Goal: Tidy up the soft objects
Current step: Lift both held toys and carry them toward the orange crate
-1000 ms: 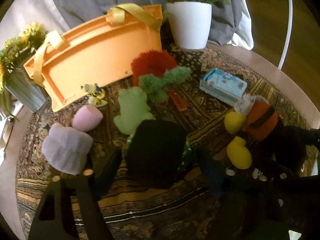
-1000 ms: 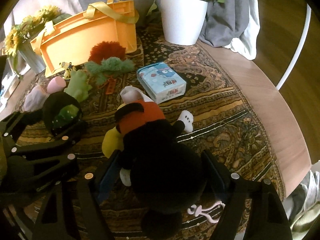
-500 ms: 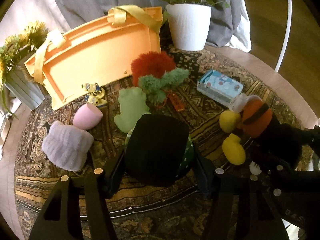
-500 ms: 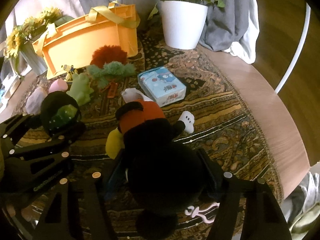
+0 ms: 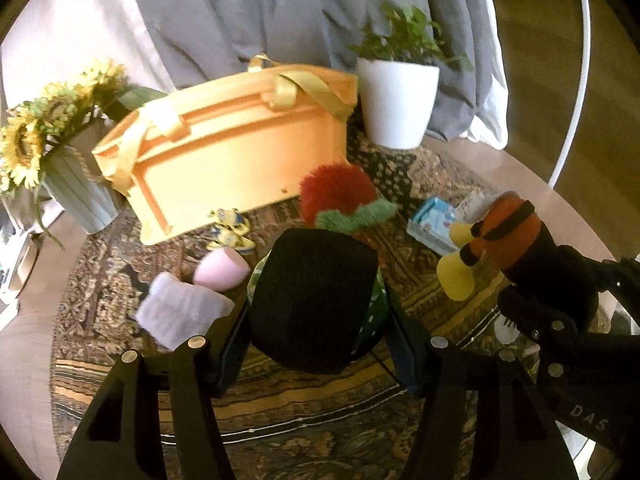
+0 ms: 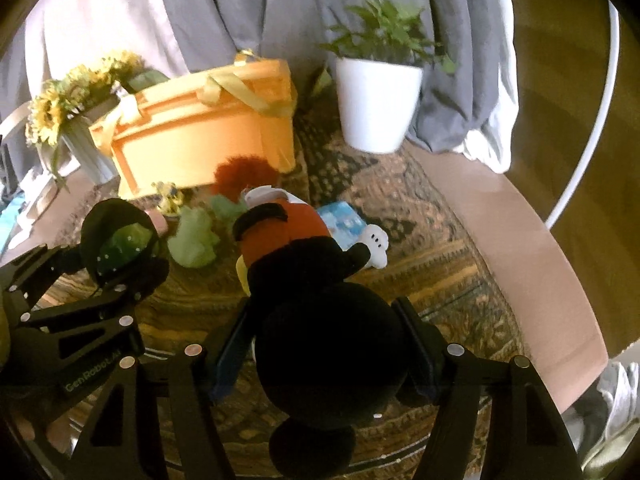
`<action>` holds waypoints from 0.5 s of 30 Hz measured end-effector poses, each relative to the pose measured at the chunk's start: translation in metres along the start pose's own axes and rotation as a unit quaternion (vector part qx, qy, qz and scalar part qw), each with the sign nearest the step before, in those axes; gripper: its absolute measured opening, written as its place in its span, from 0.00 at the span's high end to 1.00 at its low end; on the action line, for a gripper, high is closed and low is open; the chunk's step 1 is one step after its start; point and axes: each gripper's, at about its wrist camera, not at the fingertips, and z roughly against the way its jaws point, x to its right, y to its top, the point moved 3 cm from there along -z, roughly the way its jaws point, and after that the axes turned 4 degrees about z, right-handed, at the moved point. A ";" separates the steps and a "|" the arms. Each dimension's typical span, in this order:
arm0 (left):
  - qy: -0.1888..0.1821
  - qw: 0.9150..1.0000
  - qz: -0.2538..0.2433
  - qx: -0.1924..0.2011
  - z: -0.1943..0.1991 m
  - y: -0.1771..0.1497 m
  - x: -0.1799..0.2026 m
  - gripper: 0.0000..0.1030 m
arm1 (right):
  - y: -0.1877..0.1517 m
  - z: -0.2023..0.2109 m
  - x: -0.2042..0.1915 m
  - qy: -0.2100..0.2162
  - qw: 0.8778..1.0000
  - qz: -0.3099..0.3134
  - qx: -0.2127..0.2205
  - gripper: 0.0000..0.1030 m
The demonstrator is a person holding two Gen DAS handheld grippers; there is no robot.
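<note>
Item: we held a black toy point(image 5: 316, 300) in the left gripper point(image 5: 316, 344) and a plush mouse point(image 6: 320, 320) in the right gripper point(image 6: 328, 356), jaws half-open and clamped, both short of the orange bin point(image 5: 240, 164), presumably bound there.

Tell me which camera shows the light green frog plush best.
The right wrist view: the light green frog plush lies in plain sight on the rug, beside the black mouse plush. In the left wrist view, the held black-and-green plush hides it completely.
</note>
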 end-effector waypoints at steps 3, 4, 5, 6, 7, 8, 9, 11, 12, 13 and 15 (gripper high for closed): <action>0.004 1.000 0.012 0.007 0.009 0.007 -0.010 0.41 | 0.011 0.006 -0.005 0.004 1.000 0.004 0.016 0.32; 0.006 1.000 0.017 0.007 0.012 0.008 -0.014 0.41 | 0.015 0.008 -0.008 0.006 1.000 0.006 0.021 0.32; 0.009 1.000 0.022 0.009 0.014 0.010 -0.018 0.41 | 0.020 0.009 -0.010 0.009 1.000 0.008 0.028 0.32; 0.013 1.000 0.025 0.010 0.016 0.012 -0.021 0.41 | 0.023 0.011 -0.013 0.011 0.999 0.009 0.031 0.32; 0.018 0.999 0.026 0.012 0.019 0.014 -0.025 0.41 | 0.027 0.012 -0.015 0.014 0.999 0.011 0.036 0.32; 0.022 0.999 0.029 0.016 0.021 0.016 -0.029 0.41 | 0.032 0.013 -0.018 0.017 0.999 0.012 0.042 0.32; 0.026 0.999 0.032 0.019 0.024 0.018 -0.032 0.41 | 0.034 0.014 -0.020 0.020 0.999 0.013 0.045 0.32; 0.033 0.998 0.040 0.028 0.031 0.023 -0.039 0.41 | 0.043 0.017 -0.024 0.026 0.998 0.016 0.055 0.32; 0.036 0.998 0.042 0.033 0.033 0.026 -0.043 0.41 | 0.047 0.019 -0.027 0.029 0.998 0.018 0.061 0.32; 0.040 0.997 0.045 0.040 0.038 0.029 -0.047 0.41 | 0.052 0.020 -0.030 0.032 0.997 0.020 0.067 0.32; 0.039 0.997 0.051 0.052 0.044 0.035 -0.053 0.41 | 0.061 0.023 -0.035 0.037 0.996 0.024 0.079 0.32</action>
